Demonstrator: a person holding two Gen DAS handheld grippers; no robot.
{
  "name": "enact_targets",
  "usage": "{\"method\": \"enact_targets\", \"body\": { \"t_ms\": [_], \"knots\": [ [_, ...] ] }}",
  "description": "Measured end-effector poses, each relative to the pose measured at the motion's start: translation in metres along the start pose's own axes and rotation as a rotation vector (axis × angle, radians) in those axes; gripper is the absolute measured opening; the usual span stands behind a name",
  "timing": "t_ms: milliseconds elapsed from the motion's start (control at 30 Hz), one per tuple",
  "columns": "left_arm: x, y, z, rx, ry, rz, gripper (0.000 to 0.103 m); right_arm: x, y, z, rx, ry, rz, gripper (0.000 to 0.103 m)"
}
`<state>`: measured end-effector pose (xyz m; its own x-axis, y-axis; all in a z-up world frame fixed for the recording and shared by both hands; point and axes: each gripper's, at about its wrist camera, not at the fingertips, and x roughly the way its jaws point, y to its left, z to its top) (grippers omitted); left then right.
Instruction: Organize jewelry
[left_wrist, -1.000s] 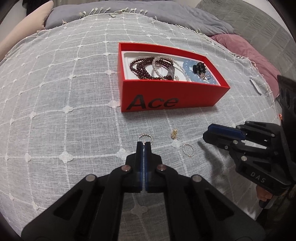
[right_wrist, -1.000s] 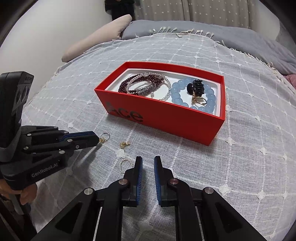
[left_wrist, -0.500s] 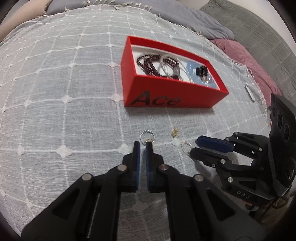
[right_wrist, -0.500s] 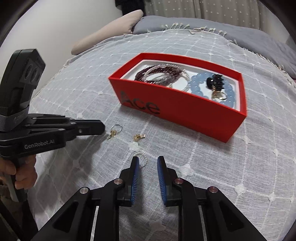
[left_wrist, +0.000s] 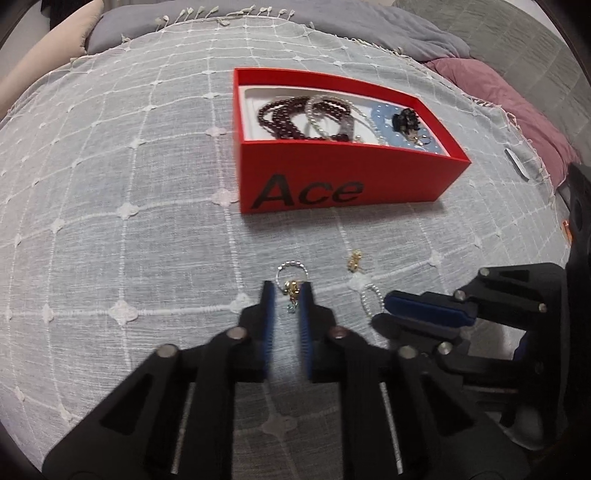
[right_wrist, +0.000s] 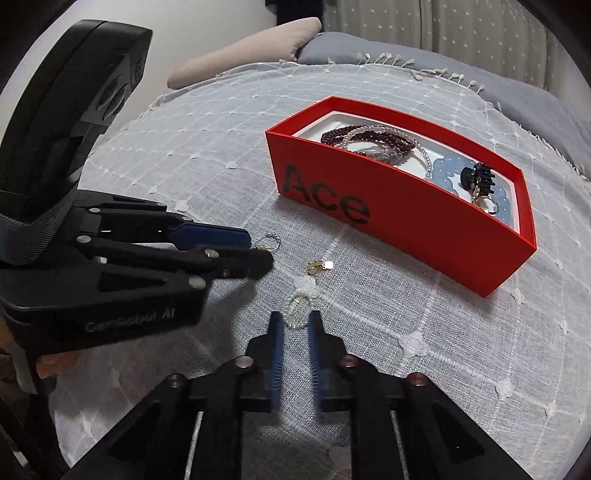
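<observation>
A red box marked "Ace" holds dark red, clear and pale blue bead bracelets and a black claw clip. Three small pieces lie on the cloth in front of it. My left gripper has its jaws a little apart, with the gold charm of a silver bead ring in the gap. A gold earring lies loose between the two grippers. My right gripper is closing, and a white bead ring lies between its tips, not clearly pinched.
Everything rests on a bed under a white gridded cloth with a fringed far edge. A pink cushion lies at the right and a beige pillow at the far side. A person's hand holds the left gripper.
The left jaws, shut a second ago, now stand slightly apart around the charm ring. The right gripper has slid up to the white bead ring and narrowed its jaws over it.
</observation>
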<state>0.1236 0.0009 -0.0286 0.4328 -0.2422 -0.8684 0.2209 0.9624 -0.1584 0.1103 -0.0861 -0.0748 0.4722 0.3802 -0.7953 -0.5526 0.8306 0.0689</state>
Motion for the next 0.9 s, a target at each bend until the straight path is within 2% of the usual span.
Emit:
{"method": "enact_targets", "body": {
  "t_ms": [67,433,500,533,567,667,900],
  "knots": [
    [0.0,0.006,0.001,-0.019,0.003,-0.012,0.004,0.0,0.0,0.0,-0.007,0.001,-0.013,0.007],
    [-0.028,0.033,0.003,-0.113,-0.055,-0.108,0.003,-0.015,-0.007,0.005,0.008,-0.036,-0.021,0.004],
    [-0.028,0.04,0.006,-0.136,-0.058,-0.12,0.003,-0.014,-0.009,0.004,0.017,-0.033,-0.01,0.006],
    [-0.027,0.043,0.006,-0.147,-0.056,-0.128,0.003,-0.012,-0.01,0.004,0.016,-0.029,-0.014,0.013],
    [-0.026,0.043,0.007,-0.149,-0.054,-0.131,0.003,-0.009,-0.01,0.004,0.015,-0.023,-0.021,0.016],
    [-0.024,0.041,0.007,-0.147,-0.048,-0.136,0.003,-0.002,-0.01,0.004,0.03,-0.006,-0.015,0.019],
    [-0.025,0.039,0.006,-0.139,-0.051,-0.128,0.003,0.005,-0.008,0.007,0.016,-0.036,-0.012,0.021]
  ]
}}
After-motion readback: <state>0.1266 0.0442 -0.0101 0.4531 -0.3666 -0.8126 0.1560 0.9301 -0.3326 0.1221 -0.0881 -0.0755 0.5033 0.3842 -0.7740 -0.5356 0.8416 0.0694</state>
